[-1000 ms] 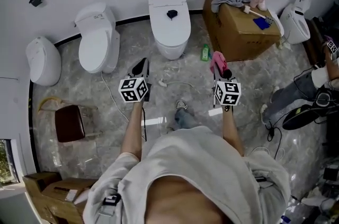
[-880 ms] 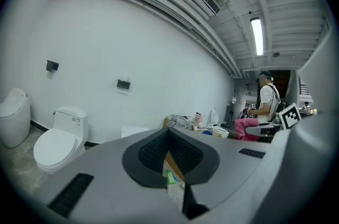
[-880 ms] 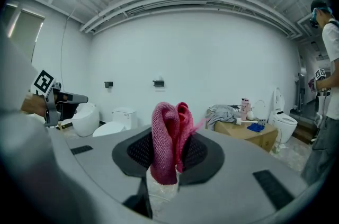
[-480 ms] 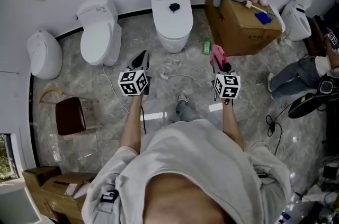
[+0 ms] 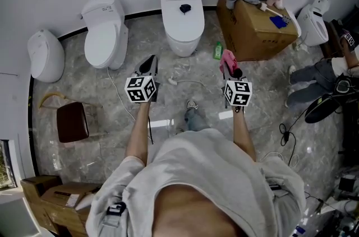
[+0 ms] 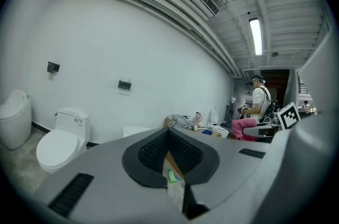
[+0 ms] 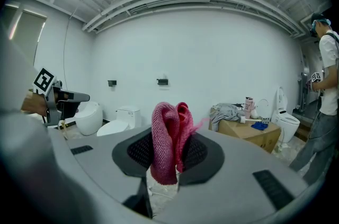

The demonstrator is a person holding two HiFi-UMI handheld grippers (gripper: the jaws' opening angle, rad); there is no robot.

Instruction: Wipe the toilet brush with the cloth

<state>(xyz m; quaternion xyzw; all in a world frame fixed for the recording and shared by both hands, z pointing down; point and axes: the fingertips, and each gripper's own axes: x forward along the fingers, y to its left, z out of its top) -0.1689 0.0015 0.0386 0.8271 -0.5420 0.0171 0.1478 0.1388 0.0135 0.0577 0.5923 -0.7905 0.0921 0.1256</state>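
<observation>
My right gripper (image 5: pixel 230 69) is shut on a pink cloth (image 5: pixel 228 60), held out level over the floor. In the right gripper view the cloth (image 7: pixel 168 139) stands folded between the pads of that gripper (image 7: pixel 166 160). My left gripper (image 5: pixel 149 66) is shut with nothing in it; its jaws (image 6: pixel 168 134) meet at the tip. A white stick with a blue end (image 5: pixel 274 14), possibly the toilet brush, lies on the cardboard box (image 5: pixel 252 34) at the far right, well ahead of both grippers. It shows small in the right gripper view (image 7: pixel 257 124).
Three toilets stand along the wall: one straight ahead (image 5: pixel 182 17), two to the left (image 5: pixel 104 40) (image 5: pixel 44 62). A green bottle (image 5: pixel 217 52) stands beside the box. A brown stool (image 5: pixel 73 122) sits at the left, cables cross the floor, and a person's legs (image 5: pixel 311 84) are at the right.
Both grippers have edged slightly forward toward the toilets. The cloth stays in the right gripper and the left stays shut.
</observation>
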